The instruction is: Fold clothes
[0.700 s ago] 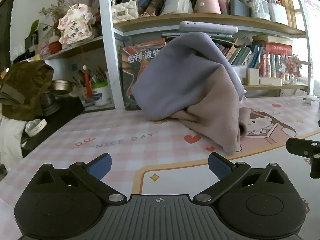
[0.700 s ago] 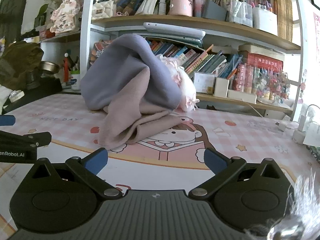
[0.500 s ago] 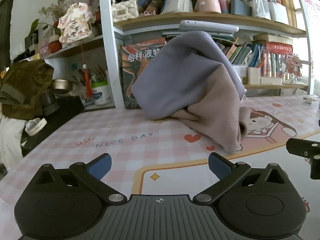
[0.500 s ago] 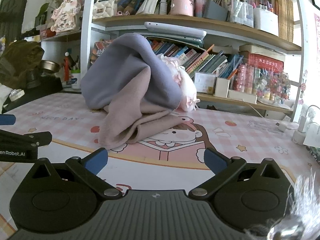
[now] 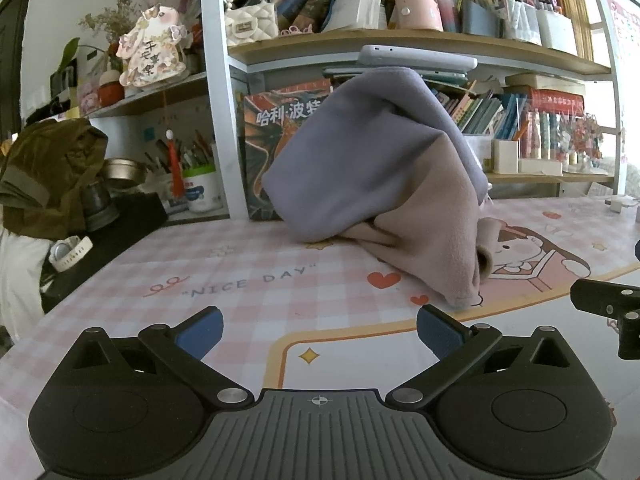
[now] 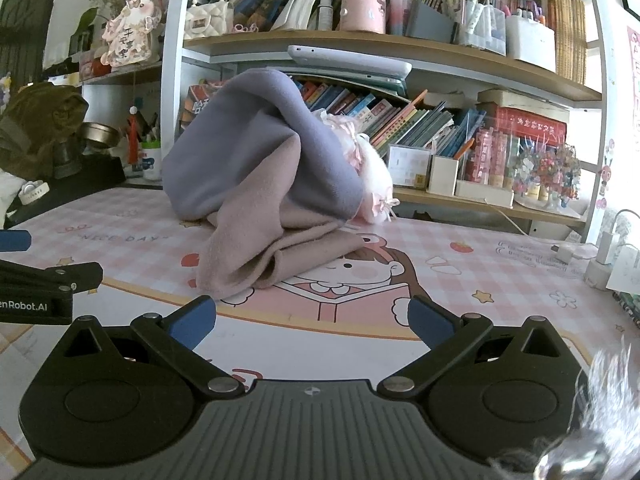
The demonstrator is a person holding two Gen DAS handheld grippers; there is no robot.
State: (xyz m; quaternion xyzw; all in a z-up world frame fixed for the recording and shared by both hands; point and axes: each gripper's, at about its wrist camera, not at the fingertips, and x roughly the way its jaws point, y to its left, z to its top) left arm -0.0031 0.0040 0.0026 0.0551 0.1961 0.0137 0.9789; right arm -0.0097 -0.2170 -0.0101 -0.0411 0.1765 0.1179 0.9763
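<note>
A crumpled garment, lavender on top and dusty pink below (image 5: 380,184), sits heaped on the pink checked desk mat (image 5: 248,280), leaning against the shelf. It also shows in the right wrist view (image 6: 260,184), draped over a white and pink plush (image 6: 372,176). My left gripper (image 5: 318,330) is open and empty, low over the mat in front of the heap. My right gripper (image 6: 308,322) is open and empty, also short of the garment. Each gripper's finger shows at the edge of the other's view.
A bookshelf (image 5: 400,40) packed with books and boxes stands right behind the garment. A dark olive bag (image 5: 48,176) and a black device sit at the left. A charger and cables (image 6: 600,256) lie at the far right of the mat.
</note>
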